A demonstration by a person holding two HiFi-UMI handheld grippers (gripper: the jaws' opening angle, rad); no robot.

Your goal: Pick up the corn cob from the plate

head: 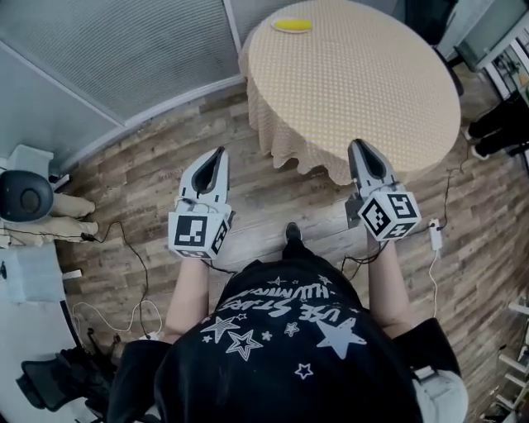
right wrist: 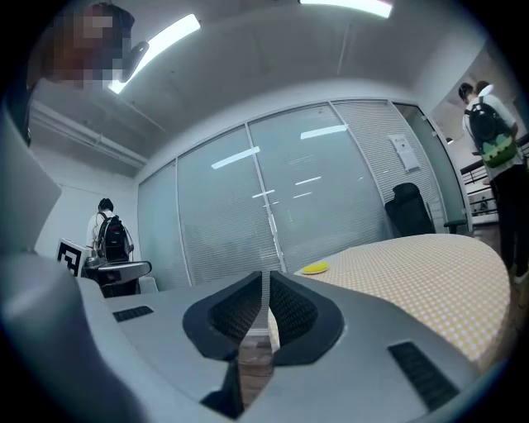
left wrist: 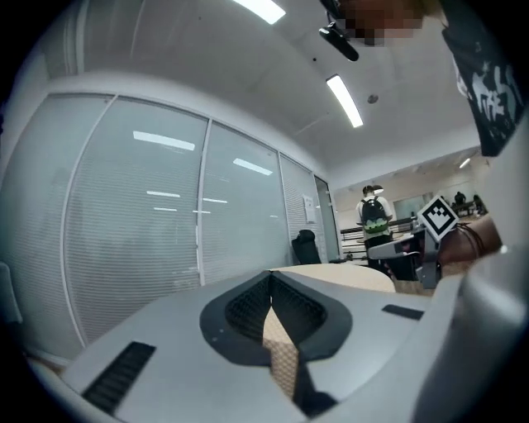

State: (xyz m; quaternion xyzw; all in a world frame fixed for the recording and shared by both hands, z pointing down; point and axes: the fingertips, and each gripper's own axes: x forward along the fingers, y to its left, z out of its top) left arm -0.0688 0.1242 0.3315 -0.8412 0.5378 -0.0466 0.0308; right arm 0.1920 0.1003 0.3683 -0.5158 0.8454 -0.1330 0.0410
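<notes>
Both left gripper (head: 221, 152) and right gripper (head: 359, 145) are closed, empty, at the table's (head: 372, 99) near edge. The plate (head: 292, 25) lies crosswise at its far edge, equidistant.

One yellow plate (head: 292, 25), flat and low, sits near the far edge of the round table (head: 372, 91) with beige checked cloth. Corn cob not separable from plate: too small, same yellow.

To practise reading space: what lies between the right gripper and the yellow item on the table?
Only bare checked tablecloth, in the head view, from right gripper to yellow item.
</notes>
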